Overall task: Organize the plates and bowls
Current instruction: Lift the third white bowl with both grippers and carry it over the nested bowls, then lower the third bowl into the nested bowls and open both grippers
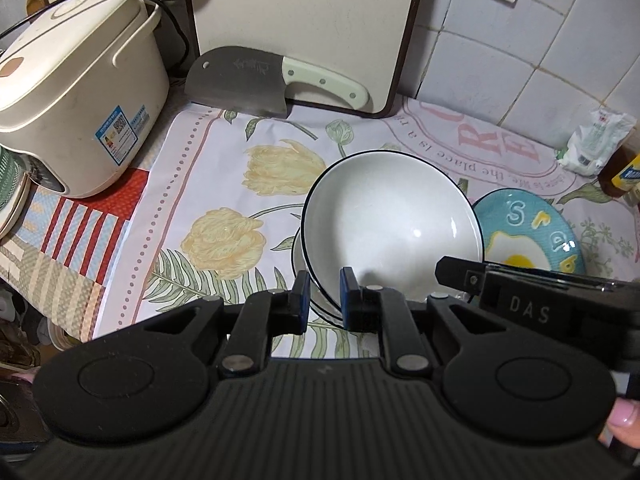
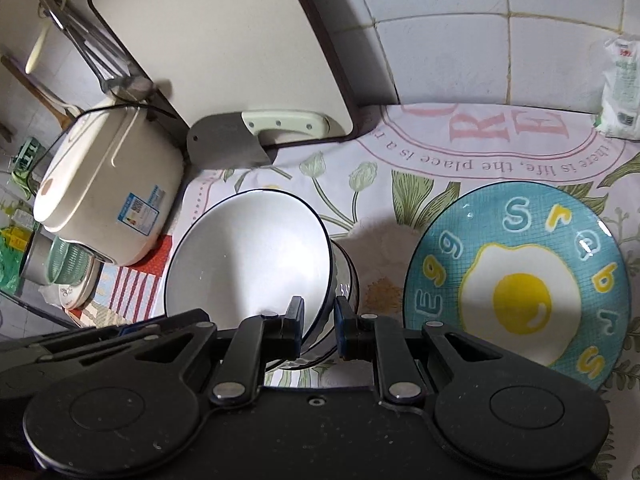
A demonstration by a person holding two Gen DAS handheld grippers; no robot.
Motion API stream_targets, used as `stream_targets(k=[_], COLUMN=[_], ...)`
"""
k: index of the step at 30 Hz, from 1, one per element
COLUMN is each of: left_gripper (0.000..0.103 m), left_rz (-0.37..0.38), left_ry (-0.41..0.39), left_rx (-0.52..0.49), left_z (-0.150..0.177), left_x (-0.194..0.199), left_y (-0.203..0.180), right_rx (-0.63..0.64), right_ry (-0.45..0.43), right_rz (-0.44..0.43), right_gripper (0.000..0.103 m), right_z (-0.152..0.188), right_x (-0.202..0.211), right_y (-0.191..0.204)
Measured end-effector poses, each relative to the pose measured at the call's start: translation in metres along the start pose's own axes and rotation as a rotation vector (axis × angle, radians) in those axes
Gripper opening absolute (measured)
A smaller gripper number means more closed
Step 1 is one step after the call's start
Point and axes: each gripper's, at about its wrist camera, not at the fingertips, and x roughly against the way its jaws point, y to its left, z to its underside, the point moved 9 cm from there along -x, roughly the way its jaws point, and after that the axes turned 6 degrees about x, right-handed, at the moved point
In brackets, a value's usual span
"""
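A white bowl with a dark rim (image 1: 394, 216) (image 2: 248, 256) sits tilted in a second white bowl (image 1: 298, 256) (image 2: 346, 276) on the flowered cloth. My left gripper (image 1: 325, 300) is shut on the near rim of the upper bowl, one finger inside and one outside. My right gripper (image 2: 318, 326) is shut on the same bowl's rim at its right side. Its body shows in the left wrist view (image 1: 520, 292). A teal plate with a fried-egg picture (image 1: 528, 232) (image 2: 520, 276) lies flat just right of the bowls.
A cream rice cooker (image 1: 76, 92) (image 2: 112, 184) stands at the left. A cleaver (image 1: 248, 82) (image 2: 236, 140) leans on a cutting board (image 1: 304, 28) (image 2: 224, 48) at the back wall. A white packet (image 1: 596, 140) (image 2: 622, 88) and a brown bottle (image 1: 624, 172) stand at the right.
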Motion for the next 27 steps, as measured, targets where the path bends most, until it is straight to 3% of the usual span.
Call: stream_targets(k=[14,27], left_gripper=[0.013,0.014], left_rz=[0.019,0.022], left_ry=[0.087,0.118], left_rx=[-0.004,0.007], left_z=[0.003,0.006], left_x=[-0.032,-0.046], left_y=[0.005,0.013], right_rx=[0.131,0.192], right_ry=[-0.033,-0.04], right_rz=[0.096,0.096], right_gripper=[0.02,0.025], right_z=[0.003,0.004], right_x=[-0.017,-0.026], right_y=[0.002,0.004])
